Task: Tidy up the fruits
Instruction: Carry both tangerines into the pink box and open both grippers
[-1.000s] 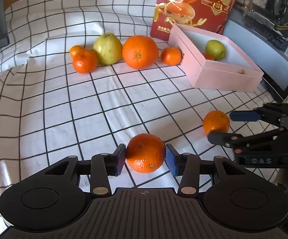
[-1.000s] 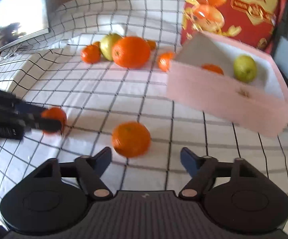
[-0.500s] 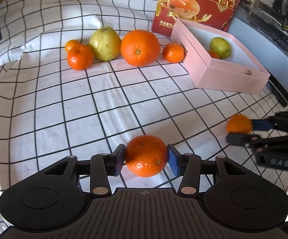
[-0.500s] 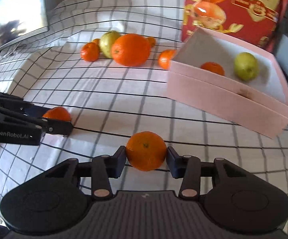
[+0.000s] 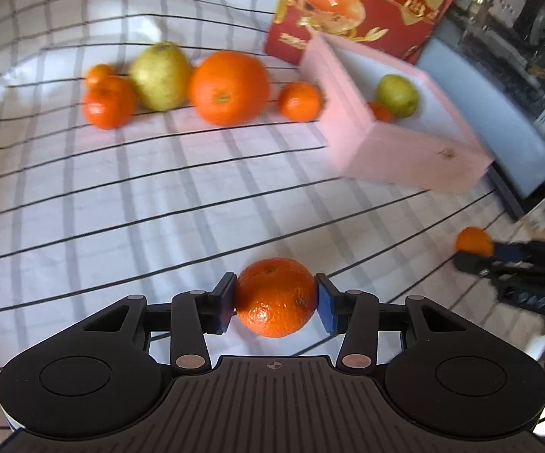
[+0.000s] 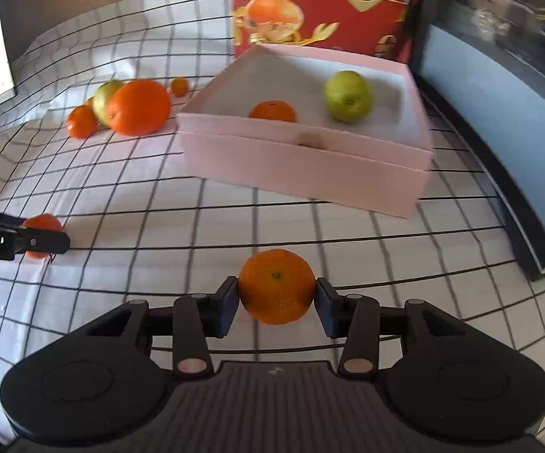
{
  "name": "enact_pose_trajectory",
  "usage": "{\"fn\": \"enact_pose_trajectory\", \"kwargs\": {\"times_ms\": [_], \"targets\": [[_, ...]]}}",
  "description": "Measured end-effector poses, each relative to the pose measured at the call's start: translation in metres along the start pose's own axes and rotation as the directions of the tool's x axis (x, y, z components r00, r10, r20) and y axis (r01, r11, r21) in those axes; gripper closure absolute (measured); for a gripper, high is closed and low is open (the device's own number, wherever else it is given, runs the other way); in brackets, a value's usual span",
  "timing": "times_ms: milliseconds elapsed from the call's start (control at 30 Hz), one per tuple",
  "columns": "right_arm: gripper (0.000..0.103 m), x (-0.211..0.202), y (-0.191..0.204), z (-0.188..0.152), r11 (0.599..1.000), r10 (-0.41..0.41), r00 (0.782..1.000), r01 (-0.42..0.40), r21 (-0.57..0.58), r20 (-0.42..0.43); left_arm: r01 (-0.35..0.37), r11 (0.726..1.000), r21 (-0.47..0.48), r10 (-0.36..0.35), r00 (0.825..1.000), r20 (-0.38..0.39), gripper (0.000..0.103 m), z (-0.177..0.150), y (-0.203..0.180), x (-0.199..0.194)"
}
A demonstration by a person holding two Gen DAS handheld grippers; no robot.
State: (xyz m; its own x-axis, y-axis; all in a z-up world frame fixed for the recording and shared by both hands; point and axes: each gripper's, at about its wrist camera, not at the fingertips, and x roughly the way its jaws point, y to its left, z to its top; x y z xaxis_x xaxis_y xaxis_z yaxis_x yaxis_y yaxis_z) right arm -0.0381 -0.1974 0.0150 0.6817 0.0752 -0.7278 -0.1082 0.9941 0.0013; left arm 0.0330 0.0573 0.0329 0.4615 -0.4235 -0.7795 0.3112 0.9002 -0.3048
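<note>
The left gripper (image 5: 275,302) is closed on a mandarin (image 5: 275,297), both pads pressed against its sides, held above the checked cloth (image 5: 159,196). The right gripper (image 6: 277,304) likewise clamps a second mandarin (image 6: 277,286) just in front of the pink box (image 6: 302,166). Inside the box lie a green apple (image 6: 347,95) and a small orange (image 6: 272,110). Left of the box, on the far cloth, a big orange (image 6: 138,107), a pear (image 5: 160,75) and smaller mandarins sit close together.
</note>
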Motion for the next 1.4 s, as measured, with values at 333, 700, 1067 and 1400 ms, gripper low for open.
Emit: {"fn": "enact_pose_trajectory", "kwargs": {"times_ms": [333,700,1067,1400], "targets": [[0.06,-0.032,-0.027,0.064,1.0,-0.014,0.981,0.011,0.013,0.191,0.154,0.976,0.156,-0.187,0.957,0.221,0.054,0.127,-0.09,-0.014],[0.06,0.006,-0.051,0.128,0.998,-0.054,0.978,0.056,-0.007,0.202,0.117,0.978,0.174,-0.141,0.981,0.132,0.053,0.196,-0.128,0.08],[0.053,0.064,-0.054,0.128,0.998,0.003,0.996,0.002,-0.056,0.09,-0.02,0.986,0.165,-0.022,0.968,0.25,0.053,0.17,-0.104,0.067],[0.051,0.071,-0.041,0.106,0.994,-0.019,0.997,0.026,-0.108,0.071,-0.068,0.992,-0.102,0.094,0.957,0.273,0.053,0.111,-0.04,0.037]]}}
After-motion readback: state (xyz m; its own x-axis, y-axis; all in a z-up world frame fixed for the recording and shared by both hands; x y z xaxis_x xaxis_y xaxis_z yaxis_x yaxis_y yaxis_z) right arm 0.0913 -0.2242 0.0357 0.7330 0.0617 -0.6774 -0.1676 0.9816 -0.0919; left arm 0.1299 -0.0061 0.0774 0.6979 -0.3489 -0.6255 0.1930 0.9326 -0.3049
